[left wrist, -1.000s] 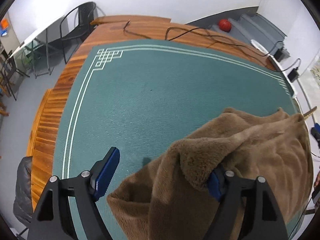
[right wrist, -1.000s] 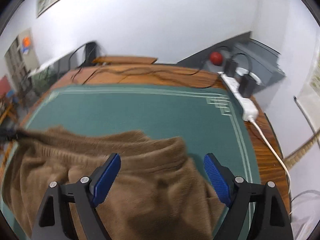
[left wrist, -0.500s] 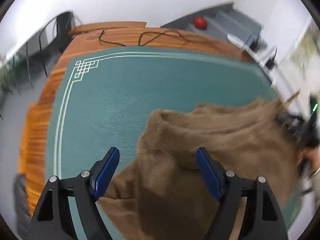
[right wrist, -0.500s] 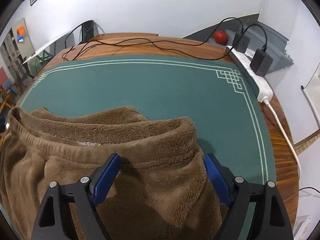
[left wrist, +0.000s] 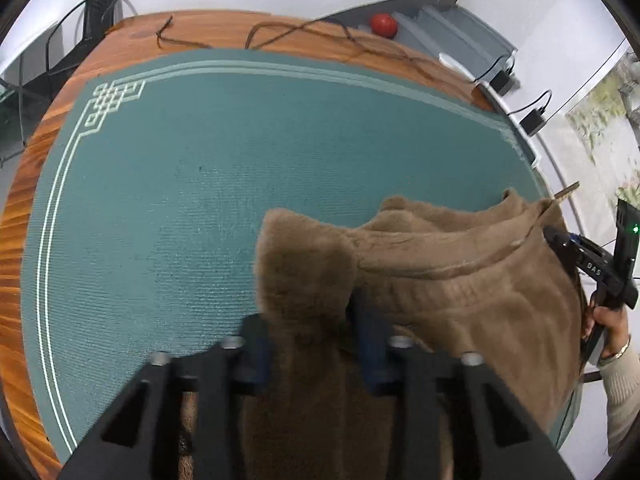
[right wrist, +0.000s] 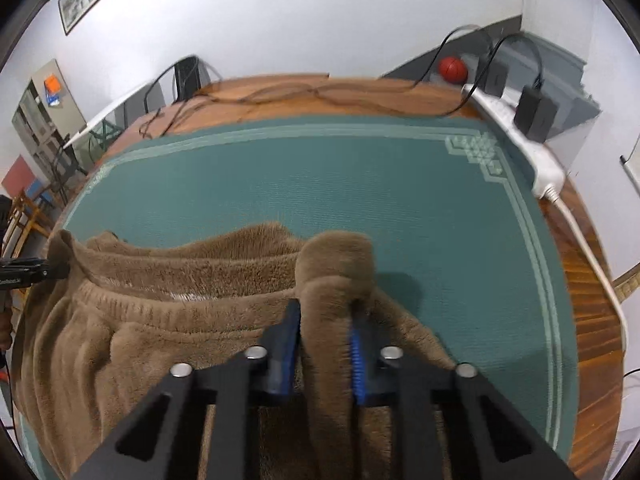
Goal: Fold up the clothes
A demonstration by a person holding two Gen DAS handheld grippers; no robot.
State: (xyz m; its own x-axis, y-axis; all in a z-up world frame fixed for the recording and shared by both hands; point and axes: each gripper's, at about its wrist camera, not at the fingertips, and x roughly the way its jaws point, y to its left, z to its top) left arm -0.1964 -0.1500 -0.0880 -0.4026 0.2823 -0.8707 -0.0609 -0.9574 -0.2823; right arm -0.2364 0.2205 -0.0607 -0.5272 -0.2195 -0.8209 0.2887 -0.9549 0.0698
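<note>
A brown fleece garment [left wrist: 448, 280] with a ribbed waistband lies at the near edge of the green mat [left wrist: 200, 184]. My left gripper [left wrist: 308, 332] is shut on a bunched corner of the waistband, which bulges up between the blue pads. In the right wrist view the same brown fleece garment [right wrist: 140, 320] stretches leftward, and my right gripper [right wrist: 324, 344] is shut on its other waistband corner. The right gripper's black body [left wrist: 592, 268] and the hand holding it show at the right edge of the left wrist view.
The mat covers a wooden table [right wrist: 280, 96] with dark cables [right wrist: 280, 92] along the far side. A white power strip [right wrist: 532, 156] with black adapters lies at the right edge. A red ball [right wrist: 452, 68] sits beyond the table, and a black chair [left wrist: 88, 20] stands far left.
Both grippers were open around the garment before; now each has shut on a waistband corner, and the band is pulled taut between them.
</note>
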